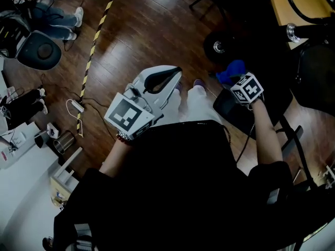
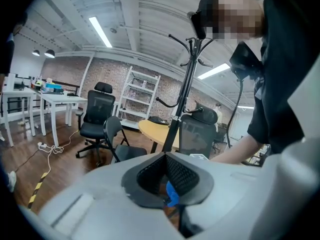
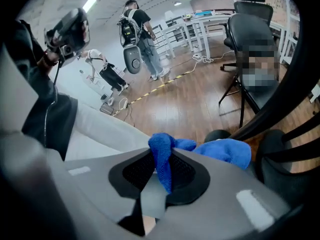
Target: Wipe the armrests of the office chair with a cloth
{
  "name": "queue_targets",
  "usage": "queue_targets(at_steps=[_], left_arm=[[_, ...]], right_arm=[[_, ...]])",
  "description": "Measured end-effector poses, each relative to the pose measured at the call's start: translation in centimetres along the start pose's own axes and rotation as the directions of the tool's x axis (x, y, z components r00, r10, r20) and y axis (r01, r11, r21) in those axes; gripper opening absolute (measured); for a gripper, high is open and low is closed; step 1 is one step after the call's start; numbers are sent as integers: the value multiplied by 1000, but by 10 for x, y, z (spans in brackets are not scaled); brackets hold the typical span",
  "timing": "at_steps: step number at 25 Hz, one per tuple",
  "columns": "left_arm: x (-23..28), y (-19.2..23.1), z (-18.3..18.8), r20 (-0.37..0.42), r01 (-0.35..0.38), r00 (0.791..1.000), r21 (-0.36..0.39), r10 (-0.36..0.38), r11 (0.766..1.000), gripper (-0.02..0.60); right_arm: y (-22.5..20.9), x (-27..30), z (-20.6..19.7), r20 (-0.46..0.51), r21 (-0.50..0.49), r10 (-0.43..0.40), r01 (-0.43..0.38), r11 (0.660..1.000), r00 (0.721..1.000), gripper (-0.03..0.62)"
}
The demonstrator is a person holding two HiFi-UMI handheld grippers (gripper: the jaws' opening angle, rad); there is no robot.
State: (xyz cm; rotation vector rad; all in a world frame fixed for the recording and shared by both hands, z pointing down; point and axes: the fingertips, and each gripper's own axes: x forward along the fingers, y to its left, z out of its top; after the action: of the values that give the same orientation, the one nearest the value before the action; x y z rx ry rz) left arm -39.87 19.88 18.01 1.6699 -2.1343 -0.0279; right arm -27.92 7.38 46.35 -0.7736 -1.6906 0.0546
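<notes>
My right gripper (image 1: 234,80) is shut on a blue cloth (image 1: 232,71), held over the black office chair (image 1: 309,72) at the right of the head view. In the right gripper view the cloth (image 3: 225,151) is pinched between the pads of the right gripper (image 3: 162,166), and its free end bunches beside dark curved chair parts (image 3: 295,99). I cannot pick out the armrest for certain. My left gripper (image 1: 163,79) is held in front of the person's body, away from the chair. In its own view the left gripper (image 2: 167,176) stands shut, with nothing in it.
Yellow-black tape (image 1: 94,41) runs across the wooden floor, with a power strip (image 1: 77,106) near it. People stand at the far left (image 1: 52,17). A white desk (image 1: 21,182) is at the lower left and a wooden table (image 1: 293,4) at the upper right. A coat stand (image 2: 185,84) and other chairs (image 2: 97,116) stand further off.
</notes>
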Motion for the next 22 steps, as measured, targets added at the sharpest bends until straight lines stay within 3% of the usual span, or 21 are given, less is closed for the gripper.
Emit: queue_targets(at_steps=[7,12,22], left_arm=[[-7,-6,-2,-19,28,999,13,-28,1000,6],[-9,-14,-5,-38,73,997,22,-72,997,6],[4,-46,-7,-72,207,977,62,-203,976,6]], right_arm=[[54,22,-18,-24,-43,3,-4,999,1000,67],[83,31,-27,14,42,35,-35,999,999,67],[126,42,-45,55,98,22,-27,995,998,67]])
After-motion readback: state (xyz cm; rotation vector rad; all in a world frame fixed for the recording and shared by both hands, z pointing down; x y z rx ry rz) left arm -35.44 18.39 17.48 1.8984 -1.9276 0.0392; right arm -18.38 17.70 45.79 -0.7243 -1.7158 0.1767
